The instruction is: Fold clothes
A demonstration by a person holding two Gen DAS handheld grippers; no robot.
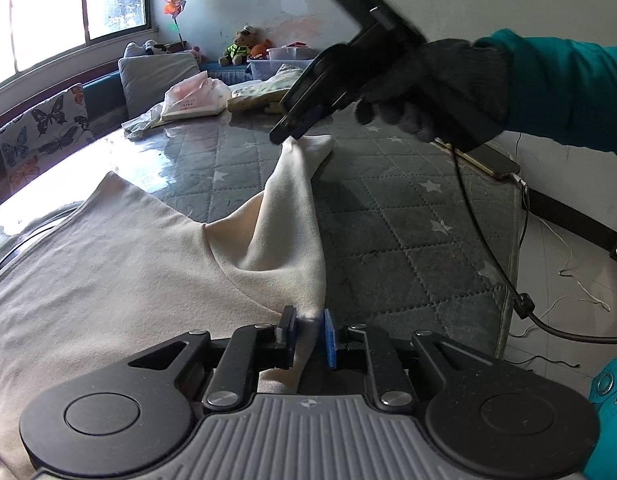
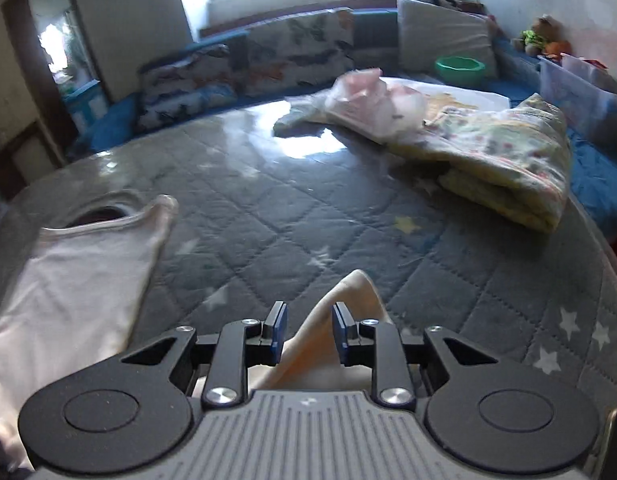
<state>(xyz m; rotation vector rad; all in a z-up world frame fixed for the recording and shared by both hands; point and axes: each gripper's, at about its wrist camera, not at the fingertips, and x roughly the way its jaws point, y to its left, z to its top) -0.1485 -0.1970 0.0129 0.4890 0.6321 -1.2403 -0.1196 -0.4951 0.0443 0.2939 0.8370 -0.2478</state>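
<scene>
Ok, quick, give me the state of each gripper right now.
Left gripper: shut on the cream shirt, near its edge.
Right gripper: cloth of the same shirt lies between its pads, but whether it is clamped cannot be told.

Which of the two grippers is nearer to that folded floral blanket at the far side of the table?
Right. The right gripper faces the floral blanket across bare quilted mat. The left gripper sits farther back, at the cream garment's near edge.

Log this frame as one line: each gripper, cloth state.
left gripper: shut on cream garment | right gripper: fingers around strap, gap visible | garment: partly lifted off quilted mat
</scene>
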